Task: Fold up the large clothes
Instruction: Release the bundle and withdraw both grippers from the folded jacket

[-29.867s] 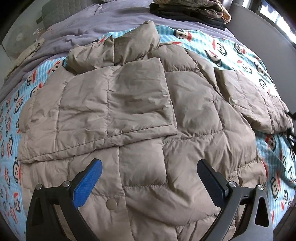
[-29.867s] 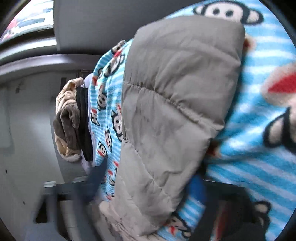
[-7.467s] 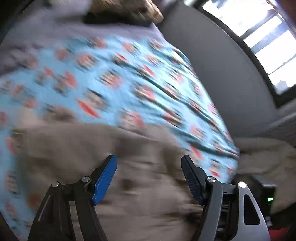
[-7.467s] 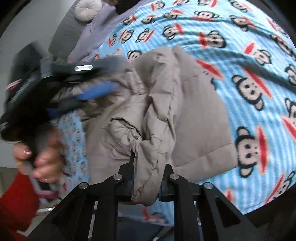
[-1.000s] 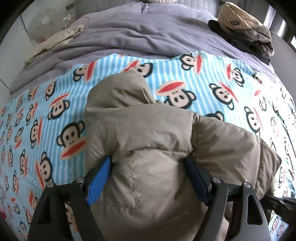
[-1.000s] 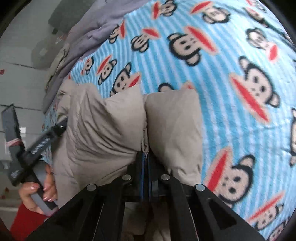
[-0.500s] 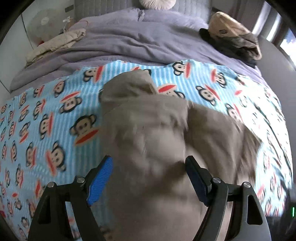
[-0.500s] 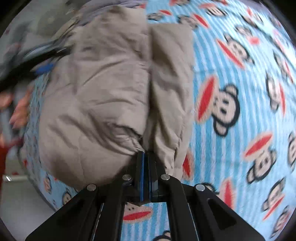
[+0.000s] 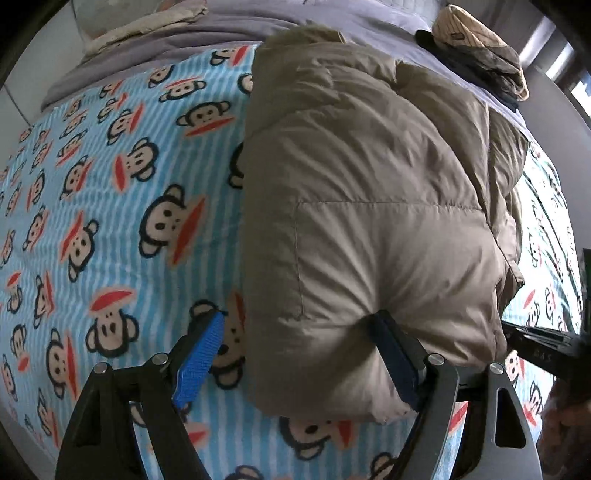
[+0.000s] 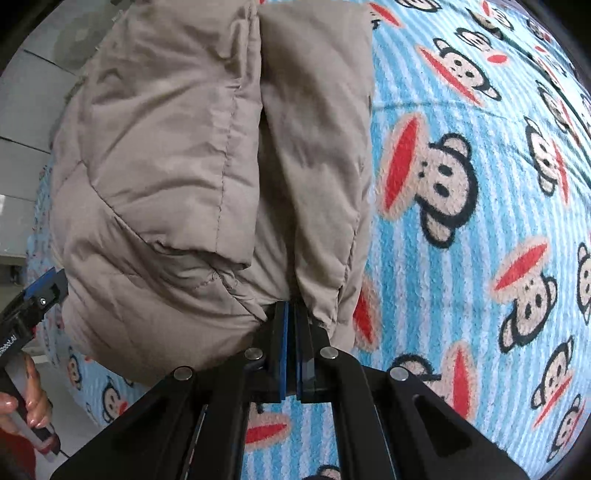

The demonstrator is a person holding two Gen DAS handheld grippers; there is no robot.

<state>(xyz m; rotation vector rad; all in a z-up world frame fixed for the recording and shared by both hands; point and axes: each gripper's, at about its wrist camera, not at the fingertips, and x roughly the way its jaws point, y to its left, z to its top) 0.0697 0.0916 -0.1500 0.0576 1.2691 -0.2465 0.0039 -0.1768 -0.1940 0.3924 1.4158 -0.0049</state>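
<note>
1. A tan padded jacket (image 9: pixel 362 206) lies folded into a thick bundle on a bed covered by a blue striped blanket (image 9: pixel 110 206) printed with monkey faces.
2. In the left wrist view the bundle fills the middle and right of the picture, running from the near edge of the bed up to a grey quilt (image 9: pixel 229 29) at the far side.
3. The left tool (image 9: pixel 299 354) stands wide, and its jaws have just been opening a little further. Its blue left finger (image 9: pixel 201 354) is clear of the cloth, over the blanket just beside the bundle. Its dark right finger (image 9: pixel 393 358) presses into the puffy near end of the jacket, which bulges around it.
4. So the near left part of the bundle sits between the jaws, but only one side touches it; it is not clamped.
5. The right tool (image 10: pixel 291 332) is closed, its two pads nearly together. A thin edge of the jacket (image 10: pixel 207 166) goes in between the tips, at the crease where two folded layers meet, so it looks pinched there.
6. In the right wrist view the bundle rises up and to the left from those tips, with the blanket (image 10: pixel 461 206) bare to the right.
7. The left tool (image 10: pixel 37 295) also shows at the left edge of that view, against the side of the bundle, with a hand (image 10: pixel 26 402) on its handle.
8. A pile of dark and striped clothes (image 9: pixel 480 48) lies on the quilt at the far right, apart from the jacket.
</note>
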